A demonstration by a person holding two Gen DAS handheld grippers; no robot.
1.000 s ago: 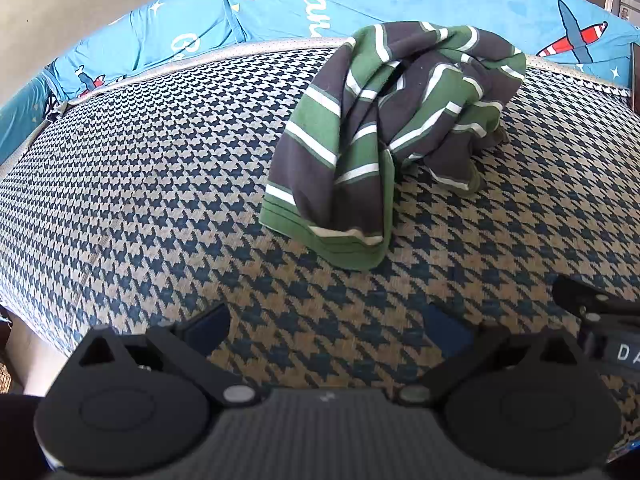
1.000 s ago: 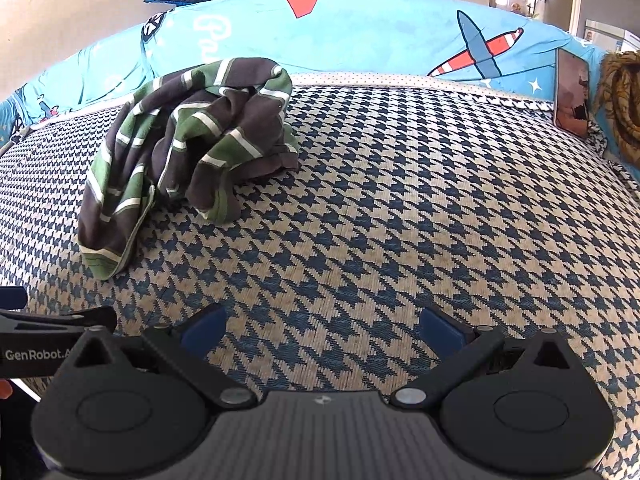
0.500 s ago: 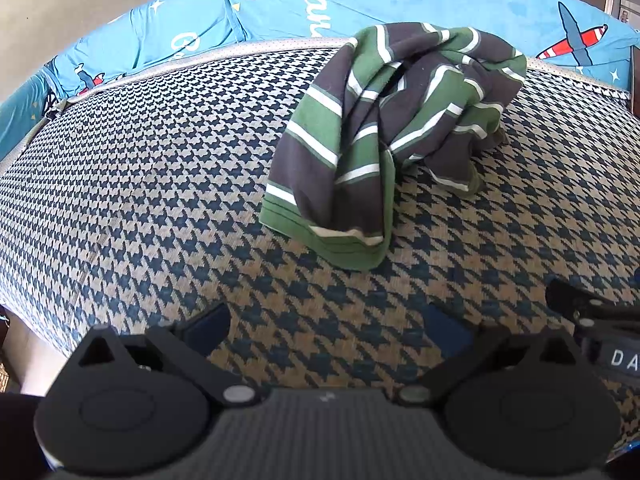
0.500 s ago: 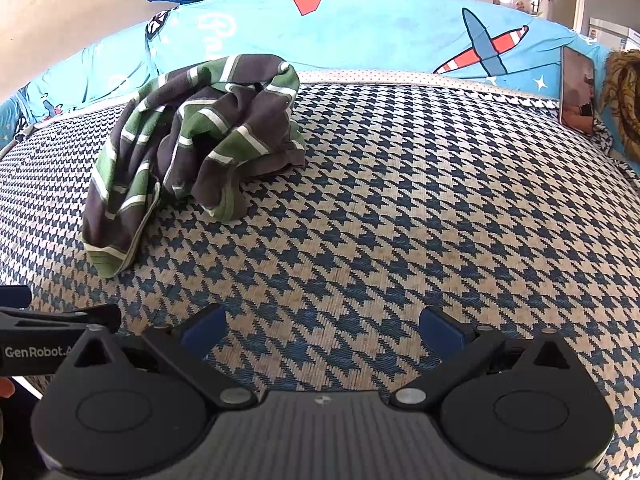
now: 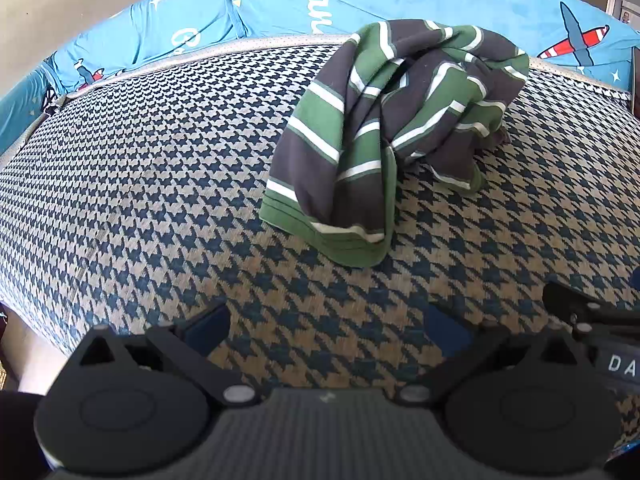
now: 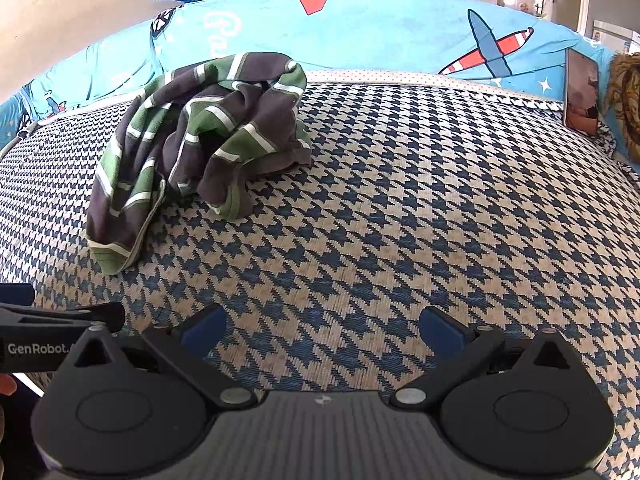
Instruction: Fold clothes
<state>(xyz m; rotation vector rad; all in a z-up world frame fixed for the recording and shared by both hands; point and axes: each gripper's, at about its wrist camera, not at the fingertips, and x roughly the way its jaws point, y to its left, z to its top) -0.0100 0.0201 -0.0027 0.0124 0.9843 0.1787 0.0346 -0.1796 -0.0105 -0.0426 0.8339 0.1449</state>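
A crumpled green, dark grey and white striped garment (image 5: 384, 136) lies in a heap on the houndstooth mat (image 5: 140, 168); the right wrist view has it at the upper left (image 6: 200, 144). My left gripper (image 5: 326, 330) is open over the mat's near part, a short way in front of the garment's green hem, with nothing between its fingers. My right gripper (image 6: 322, 330) is also open and empty, to the right of the garment and nearer the front edge. Each gripper shows at the edge of the other's view.
A blue cover printed with aeroplanes (image 6: 400, 32) rises behind the mat. A phone-like slab (image 6: 580, 96) leans at the far right beside a brown furry thing (image 6: 624, 100). The mat's front left edge (image 5: 24, 312) drops to the floor.
The right wrist view has tilted and crept forward, so the garment sits slightly lower in it. The left gripper has barely moved. Both stay open.
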